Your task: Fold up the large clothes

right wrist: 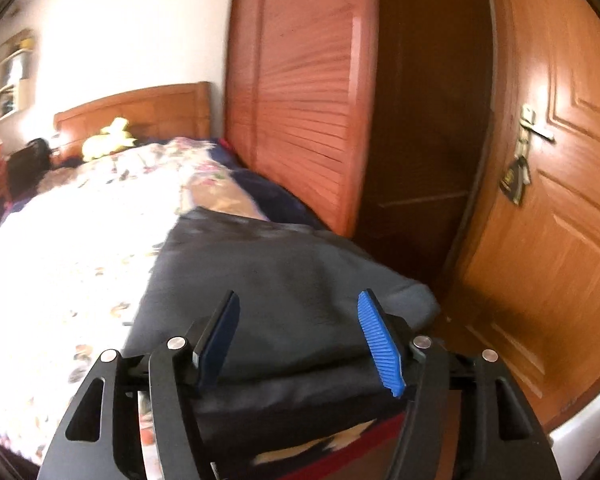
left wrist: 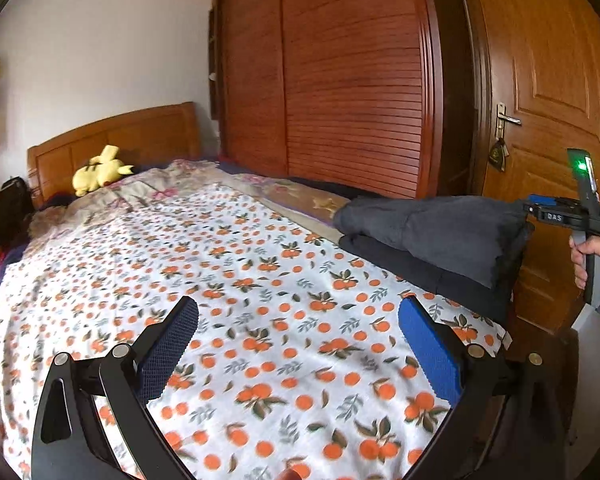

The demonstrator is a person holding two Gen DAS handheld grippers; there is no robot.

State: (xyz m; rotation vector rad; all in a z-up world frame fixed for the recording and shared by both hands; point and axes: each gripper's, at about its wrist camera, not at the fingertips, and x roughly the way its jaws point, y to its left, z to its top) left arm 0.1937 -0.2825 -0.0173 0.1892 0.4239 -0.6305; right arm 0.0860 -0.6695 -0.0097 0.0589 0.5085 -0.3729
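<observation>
Left wrist view: dark grey folded garment (left wrist: 440, 236) stacked at bed's (left wrist: 220, 280) right edge near foot corner — puffy, layered. Left gripper (left wrist: 298, 344) spread wide, empty. Right gripper (right wrist: 298, 336) parted over garment — pads clear.

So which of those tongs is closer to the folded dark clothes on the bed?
The right. The right tongs sit directly over the folded dark clothes, fingers apart, not gripping. The left tongs are off to the side, wide open above bare orange-print sheet.

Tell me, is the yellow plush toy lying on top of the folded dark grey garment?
No, the yellow plush toy lies by the wooden headboard, far from the folded dark grey garment.
</observation>
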